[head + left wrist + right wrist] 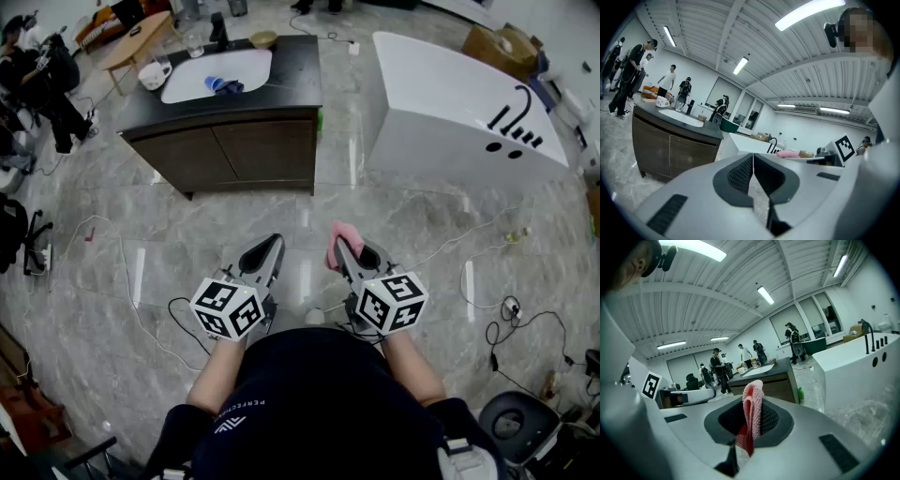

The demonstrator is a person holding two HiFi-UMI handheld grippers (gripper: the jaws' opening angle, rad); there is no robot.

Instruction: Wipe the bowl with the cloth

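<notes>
Cloth (753, 401), pink, waffle-textured, pinched in right tool (343, 249)

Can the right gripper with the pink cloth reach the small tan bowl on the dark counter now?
Probably not yet: the right gripper, shut on the pink cloth, is far from the small tan bowl. Open marble floor lies between them.

cloth (753, 394): partly hidden by right gripper (751, 409) | blue item (222, 85) in sink (192, 82): unidentifiable

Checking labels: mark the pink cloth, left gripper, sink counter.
pink cloth (753, 411): right gripper view, fold between the jaws.
left gripper (277, 242): head view, closed fingertips.
sink counter (298, 80): head view, dark top.
</notes>
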